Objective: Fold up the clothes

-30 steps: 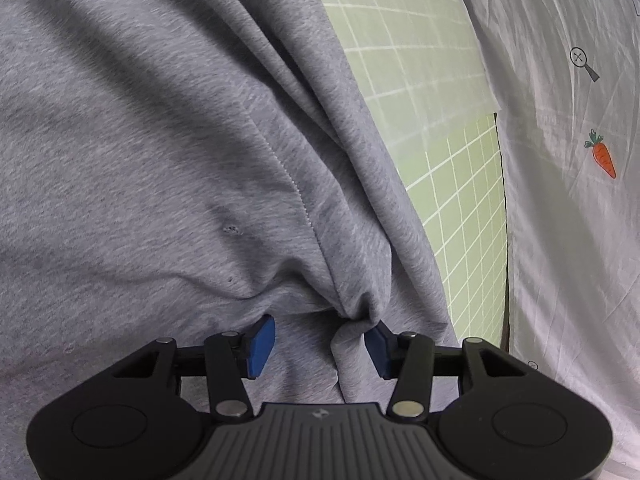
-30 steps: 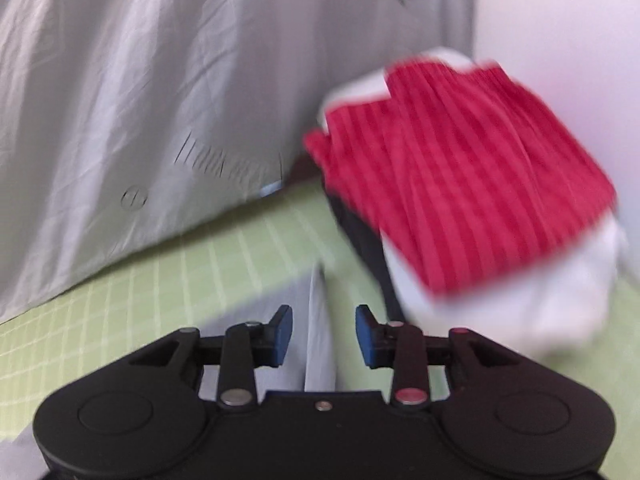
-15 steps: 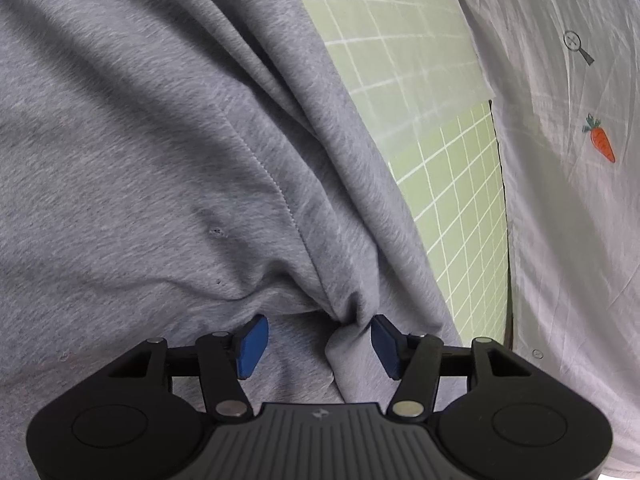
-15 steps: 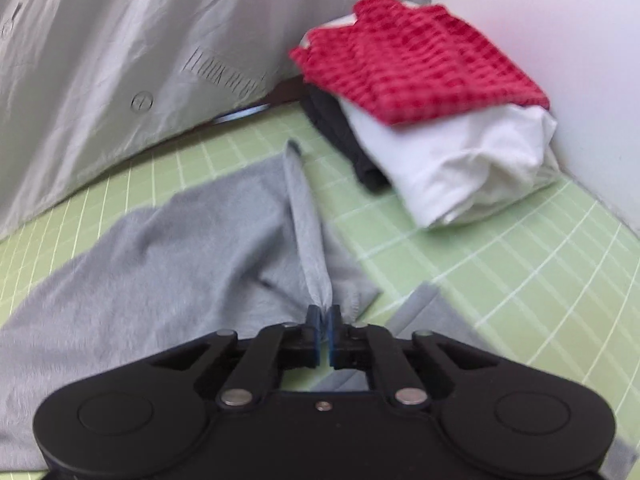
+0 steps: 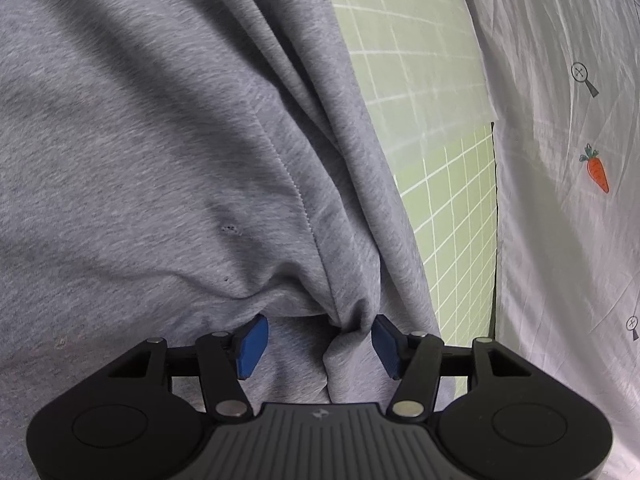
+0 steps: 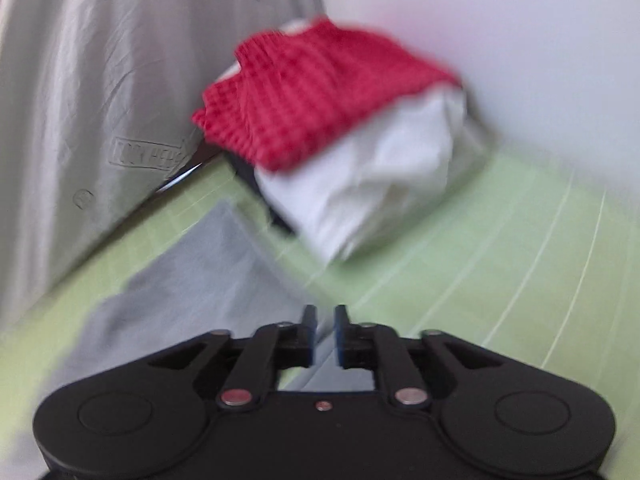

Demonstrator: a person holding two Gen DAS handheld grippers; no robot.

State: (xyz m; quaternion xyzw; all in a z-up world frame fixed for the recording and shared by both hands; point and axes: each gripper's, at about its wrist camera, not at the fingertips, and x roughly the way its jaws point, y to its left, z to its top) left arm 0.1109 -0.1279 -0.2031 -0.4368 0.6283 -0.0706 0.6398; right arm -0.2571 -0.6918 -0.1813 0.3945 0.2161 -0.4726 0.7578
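left wrist: your left claw (image 5: 320, 338) is spread, a bunched ridge of the grey garment (image 5: 160, 140) between its pads, ready to pinch | right wrist: your right claw (image 6: 325, 330) is narrowly apart, gripping nothing; garment's edge (image 6: 192, 280) lies ahead-left, stack (image 6: 332, 140) beyond.

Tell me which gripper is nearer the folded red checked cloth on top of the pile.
Right. The right gripper faces the folded red checked cloth across the green mat. The left gripper sits at the grey garment, no red cloth in its view.

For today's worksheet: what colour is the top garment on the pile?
Red, chequered; right wrist view.
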